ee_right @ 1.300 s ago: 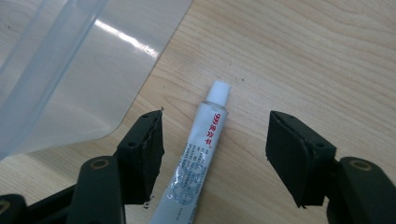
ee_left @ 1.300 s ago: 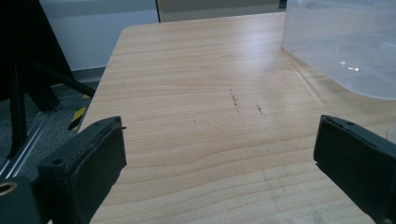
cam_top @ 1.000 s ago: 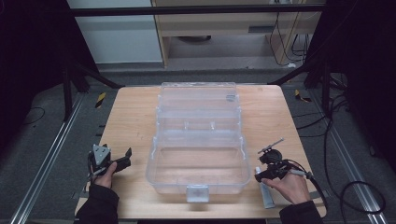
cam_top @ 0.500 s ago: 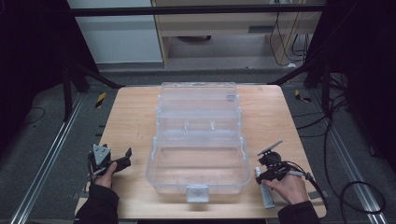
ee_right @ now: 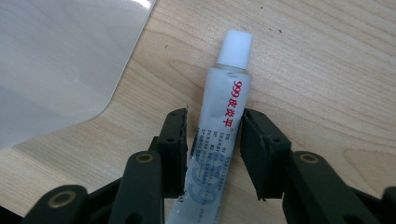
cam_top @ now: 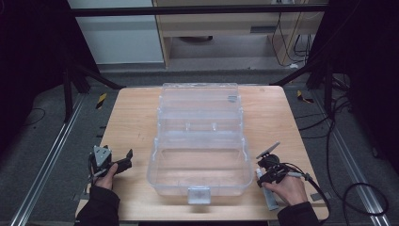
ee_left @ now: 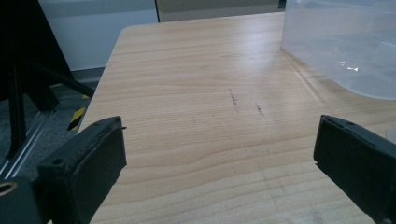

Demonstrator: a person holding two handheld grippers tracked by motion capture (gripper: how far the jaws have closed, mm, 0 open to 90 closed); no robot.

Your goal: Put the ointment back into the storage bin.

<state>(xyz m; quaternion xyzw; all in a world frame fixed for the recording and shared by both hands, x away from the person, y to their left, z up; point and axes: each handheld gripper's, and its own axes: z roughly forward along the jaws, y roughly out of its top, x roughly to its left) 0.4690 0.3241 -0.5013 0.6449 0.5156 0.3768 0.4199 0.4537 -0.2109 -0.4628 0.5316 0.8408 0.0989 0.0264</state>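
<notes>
A small white tube (ee_right: 224,107) with a white cap and red print lies on the wooden table (cam_top: 131,122), right of a clear plastic box (cam_top: 154,172). My right gripper (ee_right: 215,116) points down over the tube, one jaw on each side of its body. Those jaws have just been closing; the right pad (ee_right: 254,144) meets the tube's edge and a thin gap shows at the left pad. In the high view the right gripper (cam_top: 264,176) sits at the table's front right over the tube (cam_top: 271,203). My left gripper (cam_top: 124,162) rests open at the front left, nothing between its jaws (ee_left: 219,154).
The clear box stands open at the table's middle, its lid (cam_top: 200,101) laid back toward the far edge and a latch (cam_top: 198,194) at the front. A box corner (ee_left: 345,42) lies ahead and right of the left gripper. Table edges are near both hands.
The right gripper's jaws have come closer together around the tube. Both hands have stayed about where they were.
</notes>
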